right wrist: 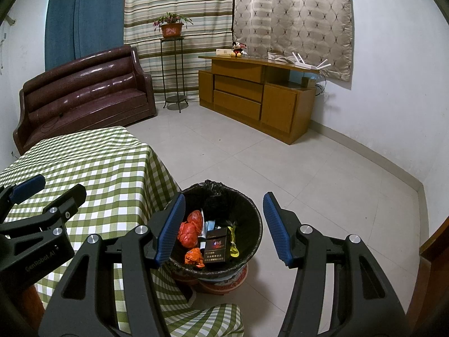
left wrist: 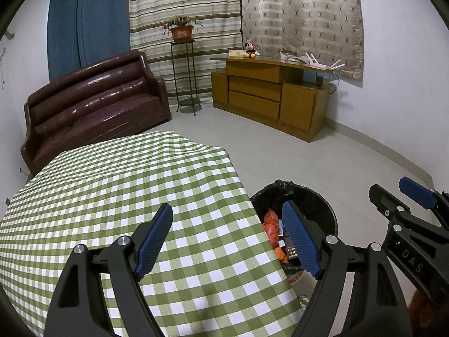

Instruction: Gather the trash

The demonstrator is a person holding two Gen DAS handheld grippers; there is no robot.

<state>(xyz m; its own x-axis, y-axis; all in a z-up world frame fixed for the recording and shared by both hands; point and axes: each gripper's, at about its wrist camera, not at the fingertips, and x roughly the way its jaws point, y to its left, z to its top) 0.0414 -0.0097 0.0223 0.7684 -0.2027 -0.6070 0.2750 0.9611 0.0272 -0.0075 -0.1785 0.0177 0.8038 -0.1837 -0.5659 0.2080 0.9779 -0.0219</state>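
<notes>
A round bin point(right wrist: 252, 224) lined with a black bag stands on the floor beside the table's right edge. Inside it lie crumpled orange wrappers point(right wrist: 189, 229), a dark cigarette box point(right wrist: 214, 248) and a yellow scrap point(right wrist: 233, 245). My right gripper point(right wrist: 224, 226) hovers above the bin, open, with nothing between its blue pads. My left gripper point(left wrist: 227, 237) hangs open over the table's right edge, also holding nothing; the bin point(left wrist: 322, 205) shows behind its right finger. The right gripper point(left wrist: 393, 196) appears at the right of the left wrist view, and the left gripper point(right wrist: 47, 191) at the left of the right wrist view.
The table carries a green-and-white checked cloth point(left wrist: 112, 191). A dark red sofa point(left wrist: 92, 104) stands behind it, then a plant stand point(left wrist: 183, 70) and a wooden cabinet point(left wrist: 269, 92) against curtains. Pale tiled floor point(right wrist: 308, 168) spreads to the right. A checked seat cushion point(right wrist: 207, 323) sits below the bin.
</notes>
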